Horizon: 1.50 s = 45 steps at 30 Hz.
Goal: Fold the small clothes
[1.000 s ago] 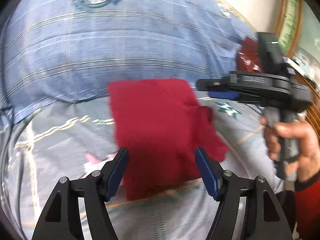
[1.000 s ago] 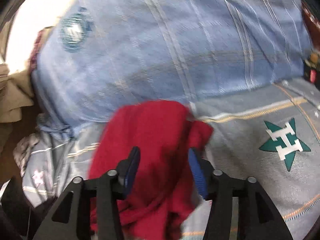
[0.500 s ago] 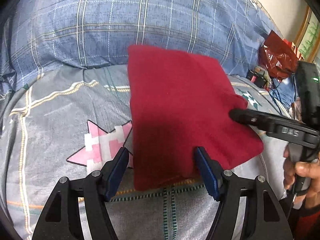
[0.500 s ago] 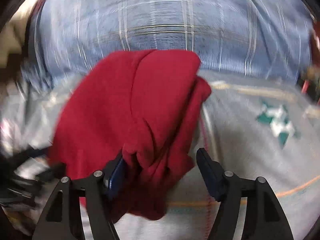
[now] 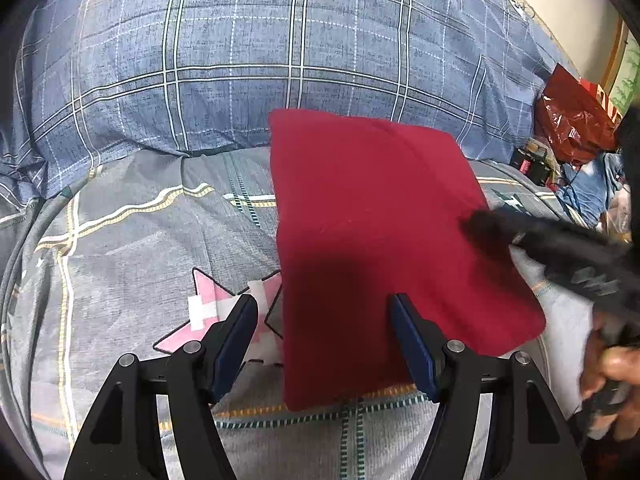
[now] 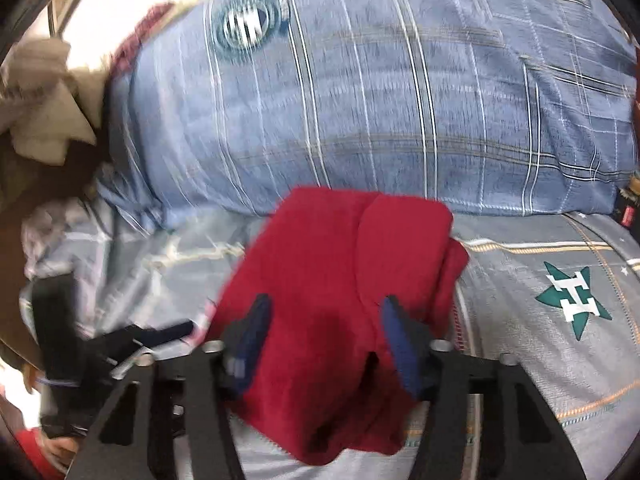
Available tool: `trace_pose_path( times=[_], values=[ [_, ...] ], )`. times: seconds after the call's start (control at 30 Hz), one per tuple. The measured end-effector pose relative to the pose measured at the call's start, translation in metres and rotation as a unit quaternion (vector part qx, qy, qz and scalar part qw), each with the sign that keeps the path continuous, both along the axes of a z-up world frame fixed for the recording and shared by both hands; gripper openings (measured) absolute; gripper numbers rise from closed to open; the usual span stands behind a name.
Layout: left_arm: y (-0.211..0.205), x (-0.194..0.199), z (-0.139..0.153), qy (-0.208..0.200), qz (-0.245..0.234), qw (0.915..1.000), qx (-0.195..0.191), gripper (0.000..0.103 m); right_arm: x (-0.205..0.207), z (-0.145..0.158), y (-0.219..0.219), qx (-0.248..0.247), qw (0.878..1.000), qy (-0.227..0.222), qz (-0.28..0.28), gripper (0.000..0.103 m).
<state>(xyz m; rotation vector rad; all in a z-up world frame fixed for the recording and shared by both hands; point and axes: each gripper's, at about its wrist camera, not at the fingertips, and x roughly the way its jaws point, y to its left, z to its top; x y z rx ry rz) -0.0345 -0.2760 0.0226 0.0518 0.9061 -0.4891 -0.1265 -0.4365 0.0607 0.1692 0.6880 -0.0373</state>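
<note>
A grey quilt with gold and teal stripe lines is spreading across the lower half of both views, and a big blue plaid pillow is bulging along its far side, closing off the room behind. To the left of the folded garment the quilt is lying open, showing a pink star print; to the right, in the right wrist view, more bare quilt is running out past a green star print.

The red garment is lying flat on the quilt as a soft, matte, roughly rectangular fold, its far edge touching the foot of the pillow and its near edge reaching the teal dashed stripe. In the right wrist view its right side is showing layered, rounded folds.

The left gripper is hovering with its jaws spread wide, the right blue pad over the cloth and the left over the pink star, pinching nothing. The right gripper is likewise standing released, both blue pads above the red cloth with cloth showing between them; whether they are touching it is unclear, as that view is blurred.

A crinkled red plastic bag and dark clutter are sitting at the far right edge, well apart from the garment. Beige cloth is bunching beyond the pillow's left end.
</note>
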Motion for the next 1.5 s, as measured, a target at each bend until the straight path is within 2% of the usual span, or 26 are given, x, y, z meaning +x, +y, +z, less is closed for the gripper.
trace_pose_path(
  times=[0.07,0.1,0.17,0.2,0.33,0.37,0.4,0.47,0.53,0.63,0.73,0.8,0.83,0.87,0.93,1.0,1.1,1.2,1.33,1.4,1.47,1.5],
  values=[
    [-0.002,0.003,-0.003,0.004,-0.002,1.0,0.001,0.068,0.004,-0.017,-0.006,-0.022,0.999,0.027,-0.024,0.038],
    [-0.004,0.005,-0.004,0.007,-0.002,1.0,0.002,0.068,0.004,-0.028,-0.014,-0.023,0.998,0.042,-0.039,0.041],
    [-0.005,0.007,-0.005,0.008,-0.001,1.0,0.002,0.068,0.005,-0.046,-0.03,0.005,0.997,0.054,-0.047,0.042],
    [-0.006,0.008,-0.005,0.009,-0.001,1.0,0.0,0.068,0.005,-0.05,-0.036,0.025,0.997,0.05,-0.048,0.045],
    [0.005,0.016,0.003,0.015,-0.003,0.9994,-0.03,0.07,0.002,-0.044,-0.038,0.04,0.998,0.031,-0.041,0.049],
    [0.009,0.019,0.006,0.014,0.0,0.999,-0.042,0.073,-0.002,-0.043,-0.042,0.056,0.997,0.02,-0.042,0.054],
    [0.014,0.024,0.008,0.013,0.004,0.9983,-0.057,0.079,-0.006,-0.043,-0.048,0.075,0.996,0.011,-0.05,0.065],
    [0.024,0.036,0.008,0.022,0.01,0.9954,-0.093,0.082,-0.01,-0.041,-0.062,0.106,0.992,-0.006,-0.072,0.079],
    [0.026,0.052,0.001,0.047,0.006,0.992,-0.117,0.087,-0.01,-0.045,-0.076,0.139,0.987,-0.01,-0.083,0.086],
    [0.017,0.075,-0.021,0.101,-0.01,0.9874,-0.121,0.088,0.002,-0.056,-0.089,0.196,0.978,-0.001,-0.077,0.086],
    [0.007,0.09,-0.038,0.125,-0.031,0.9811,-0.145,0.089,0.018,-0.067,-0.091,0.218,0.974,0.004,-0.066,0.086],
    [0.004,0.094,-0.04,0.109,-0.039,0.9818,-0.151,0.081,0.027,-0.068,-0.089,0.219,0.974,-0.008,-0.05,0.083],
    [0.003,0.094,-0.04,0.106,-0.043,0.9834,-0.141,0.073,0.027,-0.07,-0.087,0.22,0.974,-0.012,-0.044,0.079],
    [0.002,0.094,-0.038,0.104,-0.043,0.9853,-0.129,0.07,0.031,-0.073,-0.085,0.222,0.974,-0.011,-0.036,0.064],
    [0.007,0.089,-0.031,0.097,-0.04,0.9864,-0.126,0.056,0.031,-0.073,-0.08,0.215,0.976,-0.011,-0.033,0.057],
    [0.019,0.076,-0.014,0.084,-0.035,0.9881,-0.124,0.049,0.027,-0.064,-0.071,0.191,0.981,-0.015,-0.029,0.048],
    [0.039,0.042,0.012,0.079,-0.034,0.9874,-0.133,0.048,0.016,-0.049,-0.059,0.196,0.98,-0.028,-0.004,0.045],
    [0.066,-0.001,0.027,0.051,-0.025,0.9906,-0.125,0.049,0.0,-0.036,-0.03,0.181,0.983,-0.023,0.031,0.045],
    [0.081,-0.037,0.004,0.072,0.002,0.994,-0.083,0.055,-0.013,-0.036,0.002,0.165,0.984,0.01,0.071,0.049],
    [0.082,-0.043,-0.01,0.069,0.023,0.9962,-0.049,0.059,-0.017,-0.043,0.014,0.137,0.988,0.038,0.053,0.061],
    [0.091,-0.049,-0.011,0.059,0.039,0.9955,-0.064,0.064,-0.026,-0.048,0.021,0.09,0.994,0.057,0.011,0.062],
    [0.094,-0.051,-0.009,0.05,0.048,0.9956,-0.064,0.067,-0.035,-0.046,0.024,0.069,0.996,0.053,0.003,0.062]
  ],
)
